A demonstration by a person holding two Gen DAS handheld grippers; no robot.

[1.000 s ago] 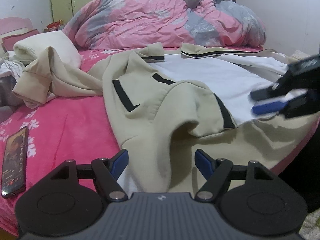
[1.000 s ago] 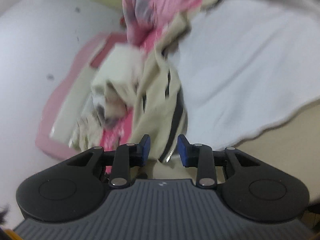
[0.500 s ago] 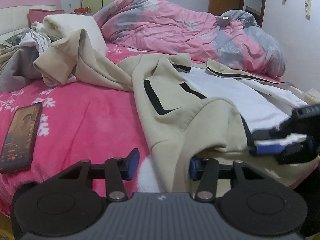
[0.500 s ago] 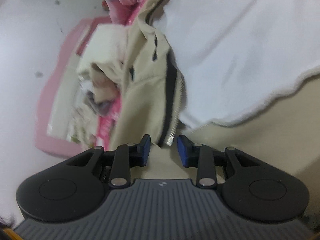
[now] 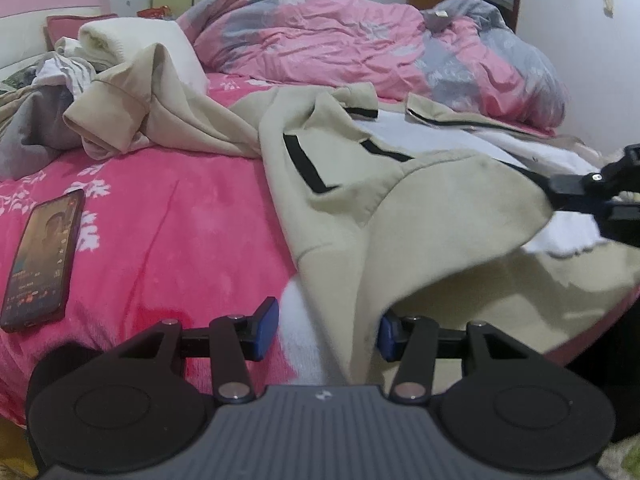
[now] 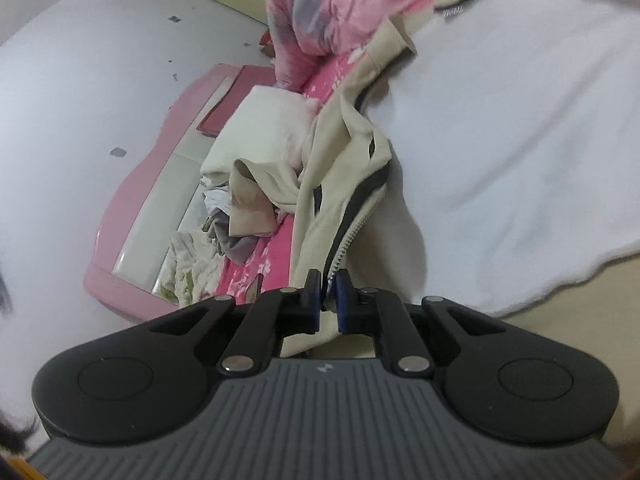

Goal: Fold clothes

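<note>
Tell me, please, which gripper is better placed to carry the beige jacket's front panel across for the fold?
Right. The right gripper is shut on the beige jacket at its zipper edge, lifting that flap. The left gripper is open, with hem fabric between its fingers but not clamped.

Bed with bright pink flower-printed sheet (image 5: pixel 168 236) carries everything. Directly on it: beige zip jacket with black trim and white fleece lining (image 5: pixel 344 184), spread ahead of left gripper (image 5: pixel 327 334); dark smartphone, screen lit (image 5: pixel 42 256), far left; rumpled pink-and-grey quilt (image 5: pixel 360 44) beyond; heap of mixed clothes (image 5: pixel 52 116) upper left.
</note>
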